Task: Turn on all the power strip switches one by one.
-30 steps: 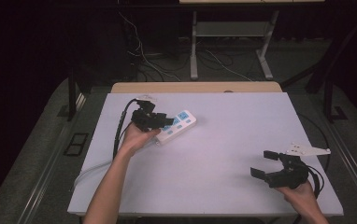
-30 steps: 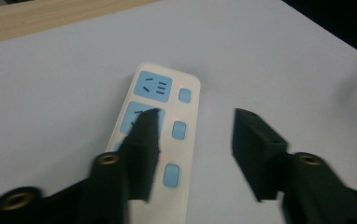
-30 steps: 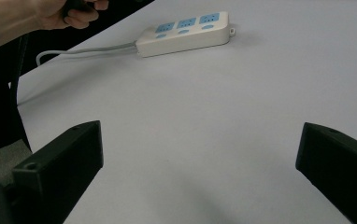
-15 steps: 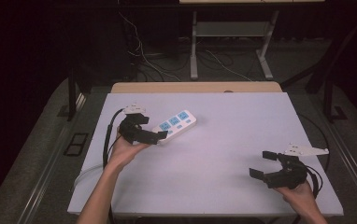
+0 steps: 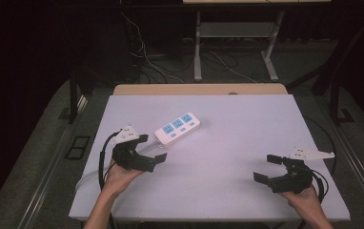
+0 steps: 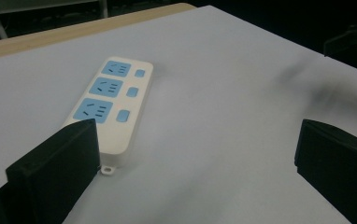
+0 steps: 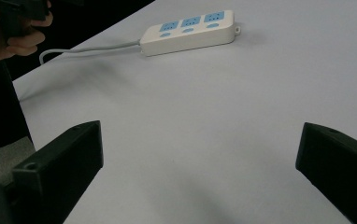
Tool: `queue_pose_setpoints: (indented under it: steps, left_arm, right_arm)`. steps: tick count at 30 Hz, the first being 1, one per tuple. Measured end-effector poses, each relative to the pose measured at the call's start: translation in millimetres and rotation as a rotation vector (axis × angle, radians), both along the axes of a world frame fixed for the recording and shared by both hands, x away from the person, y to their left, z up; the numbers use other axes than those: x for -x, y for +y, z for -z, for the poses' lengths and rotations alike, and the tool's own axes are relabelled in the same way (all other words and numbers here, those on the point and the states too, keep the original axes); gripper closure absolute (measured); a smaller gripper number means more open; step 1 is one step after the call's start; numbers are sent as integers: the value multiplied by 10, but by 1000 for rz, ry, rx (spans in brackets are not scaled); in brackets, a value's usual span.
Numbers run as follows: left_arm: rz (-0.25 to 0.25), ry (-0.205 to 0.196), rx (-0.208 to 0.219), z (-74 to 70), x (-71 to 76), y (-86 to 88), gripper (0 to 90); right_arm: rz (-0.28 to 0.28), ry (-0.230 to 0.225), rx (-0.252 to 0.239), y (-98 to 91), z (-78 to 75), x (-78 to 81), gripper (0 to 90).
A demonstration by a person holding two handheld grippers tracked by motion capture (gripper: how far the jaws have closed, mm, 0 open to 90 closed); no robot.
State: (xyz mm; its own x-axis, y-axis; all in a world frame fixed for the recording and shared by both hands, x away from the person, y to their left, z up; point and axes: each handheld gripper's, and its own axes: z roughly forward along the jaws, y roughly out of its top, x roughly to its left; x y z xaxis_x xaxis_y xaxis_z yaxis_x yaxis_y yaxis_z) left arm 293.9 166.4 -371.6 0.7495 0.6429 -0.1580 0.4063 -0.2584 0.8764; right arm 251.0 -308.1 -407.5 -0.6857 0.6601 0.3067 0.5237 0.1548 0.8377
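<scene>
Two black grippers, left (image 5: 154, 148) and right (image 5: 267, 168), had jaws open, empty; white bench (image 5: 247, 129) lay bare mid-frame around the white-blue power strip (image 5: 177, 128), its cord cut off lower left.

Bright, evenly lit white table (image 5: 227, 157) against dark surroundings; soft shadows, slight motion blur near tongs.
</scene>
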Motion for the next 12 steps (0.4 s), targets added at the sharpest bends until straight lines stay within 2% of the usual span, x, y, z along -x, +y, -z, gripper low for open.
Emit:
queue_pose_setpoints:
  steps: [4,6,12]
  left_arm:
    - [-6,-6,29,58,124,20,0]
    - [8,1,53,103,175,14,0]
    - [18,15,40,240,253,-6,0]
  right_arm:
    - [4,3,-5,-14,6,5,5]
    - [5,4,-5,-16,9,5,5]
    - [0,4,-4,3,15,14,5]
